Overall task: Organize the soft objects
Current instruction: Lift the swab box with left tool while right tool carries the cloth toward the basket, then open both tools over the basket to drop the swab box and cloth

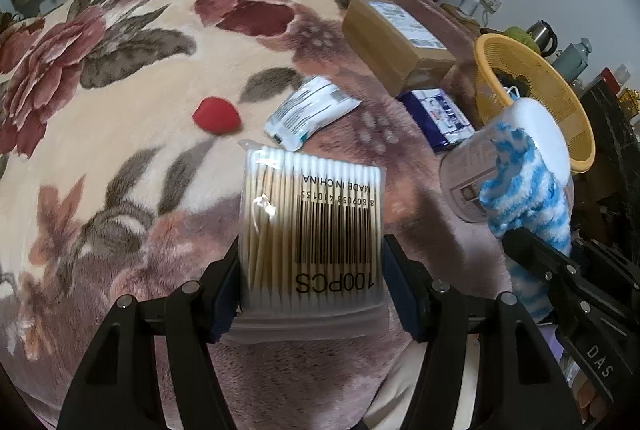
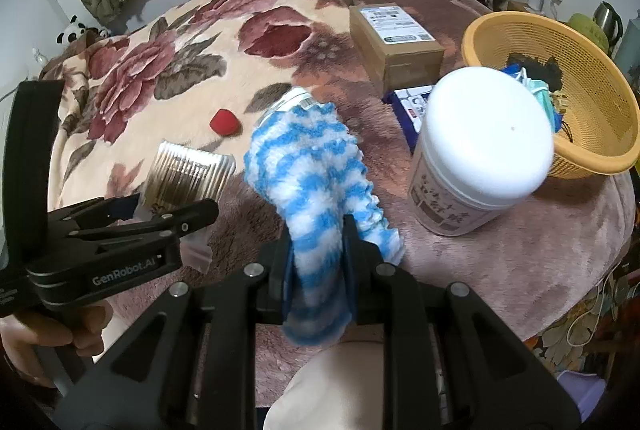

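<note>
- One flowered blanket [image 1: 120, 101] covered the bed and carried everything else.
- One yellow basket [image 2: 592, 117] stood at the right edge of the bed, with some dark and blue items inside that were too small to tell apart.
- One cardboard box [image 2: 394, 41] lay just left of the basket.
- One jar [image 2: 480, 149] with a white lid stood in front of the basket.
- One blue-and-white fuzzy sock [image 2: 316, 189] was held above the blanket, pinched between the right tongs [image 2: 316, 266], just left of the jar.
- One pack of cotton swabs [image 1: 316, 230] was gripped by its sides in the left tongs [image 1: 312, 270], above the blanket.
- One dark blue packet [image 1: 438, 117] lay between the box and the jar.
- One white-and-blue packet [image 1: 308, 111] lay beyond the swabs.
- One small red sponge [image 1: 216, 115] lay to the left of that packet, apart from it.
</note>
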Available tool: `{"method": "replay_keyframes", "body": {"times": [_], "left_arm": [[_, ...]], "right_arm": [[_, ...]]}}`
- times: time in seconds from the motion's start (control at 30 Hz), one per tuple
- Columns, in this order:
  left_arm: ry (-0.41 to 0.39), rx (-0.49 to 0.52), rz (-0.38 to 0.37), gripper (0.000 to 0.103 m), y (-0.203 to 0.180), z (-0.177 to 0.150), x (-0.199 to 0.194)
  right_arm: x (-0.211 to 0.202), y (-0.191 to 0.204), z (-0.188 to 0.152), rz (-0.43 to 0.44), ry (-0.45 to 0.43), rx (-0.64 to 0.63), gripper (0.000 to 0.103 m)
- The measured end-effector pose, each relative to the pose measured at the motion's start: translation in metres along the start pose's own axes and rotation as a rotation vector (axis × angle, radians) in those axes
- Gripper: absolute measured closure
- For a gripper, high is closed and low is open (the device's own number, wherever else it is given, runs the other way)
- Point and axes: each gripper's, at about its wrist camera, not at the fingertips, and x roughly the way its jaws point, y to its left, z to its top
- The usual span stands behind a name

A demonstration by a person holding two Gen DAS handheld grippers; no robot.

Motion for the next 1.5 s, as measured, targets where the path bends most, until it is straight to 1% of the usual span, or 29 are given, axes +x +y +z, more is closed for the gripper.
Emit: {"method": "replay_keyframes", "body": {"times": [0.2, 0.47, 0.87, 1.23, 1.5], "left_arm": [[-0.017, 0.024, -0.014, 0.037, -0.013, 0.009, -0.007], [-0.035, 0.041, -0.026, 0.037, -0.024, 0.017, -0.014], [-0.071, 0.064, -0.054, 0.037, -0.046, 0.035, -0.029], [-0.107, 0.128, -0.099, 0.037, -0.098, 0.063, -0.039], [-0.116, 0.172, -0.131, 0.037, -0.144, 0.084, -0.034]], "right_arm": [[-0.011, -0.010, 0.006, -0.007, -0.021, 0.014, 0.082], [-0.029, -0.013, 0.013, -0.005, -0.056, 0.012, 0.082], [-0.055, -0.028, 0.026, -0.035, -0.119, 0.016, 0.082], [-0.067, -0.061, 0.037, -0.068, -0.157, 0.053, 0.082], [-0.071, -0.102, 0.048, -0.108, -0.174, 0.106, 0.082]]}}
